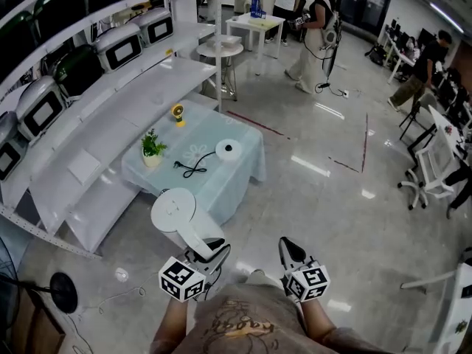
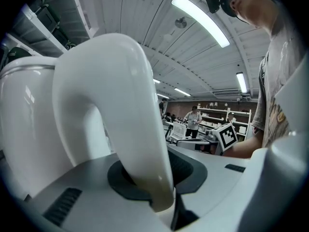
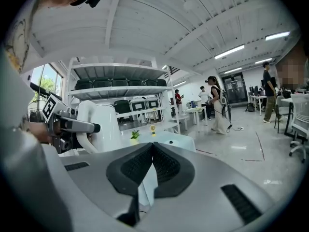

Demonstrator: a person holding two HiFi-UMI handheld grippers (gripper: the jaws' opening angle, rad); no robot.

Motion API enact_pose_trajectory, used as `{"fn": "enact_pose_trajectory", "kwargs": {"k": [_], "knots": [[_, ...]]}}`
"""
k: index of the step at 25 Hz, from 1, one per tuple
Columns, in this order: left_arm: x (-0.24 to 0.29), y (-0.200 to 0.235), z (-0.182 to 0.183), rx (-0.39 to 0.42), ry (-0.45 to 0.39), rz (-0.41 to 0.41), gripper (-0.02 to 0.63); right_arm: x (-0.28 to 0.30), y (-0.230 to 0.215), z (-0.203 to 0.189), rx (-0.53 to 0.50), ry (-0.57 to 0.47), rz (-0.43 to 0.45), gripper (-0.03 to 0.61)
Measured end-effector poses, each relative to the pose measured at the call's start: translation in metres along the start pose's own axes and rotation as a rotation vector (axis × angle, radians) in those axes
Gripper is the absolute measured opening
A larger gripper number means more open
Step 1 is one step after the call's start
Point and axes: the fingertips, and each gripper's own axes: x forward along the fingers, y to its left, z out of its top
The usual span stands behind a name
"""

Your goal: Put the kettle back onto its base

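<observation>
The left gripper is clamped on the curved handle of the white kettle, the handle running down between its jaws; the right gripper holds nothing, its dark pads meeting at the tips; both point forward and a little downward, side by side, with the person's forearms at the bottom edge of the head view; the kettle hangs above the glossy floor just short of the near corner of a low table draped in pale blue cloth, well apart from its round white base; the base sits on the cloth with a black cord coiled just beside it, a small potted plant to its left and a yellow fan at the far corner; white shelving with boxed devices runs along the left; the kettle is smooth, plain white, round-lidded and upright; another person stands far across the room.
</observation>
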Motion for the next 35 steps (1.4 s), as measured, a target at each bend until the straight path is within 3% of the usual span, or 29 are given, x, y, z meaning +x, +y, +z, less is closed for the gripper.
{"fn": "enact_pose_trajectory", "kwargs": {"k": [14,35], "knots": [[0.039,0.061,0.015,-0.009,-0.01,-0.007,0.095,0.068,-0.025,0.019,-0.001,-0.023,-0.016,0.002],[0.172,0.196,0.097,-0.038,-0.038,0.108,0.095,0.239,-0.144,0.097,-0.022,-0.004,0.084,0.002]]}}
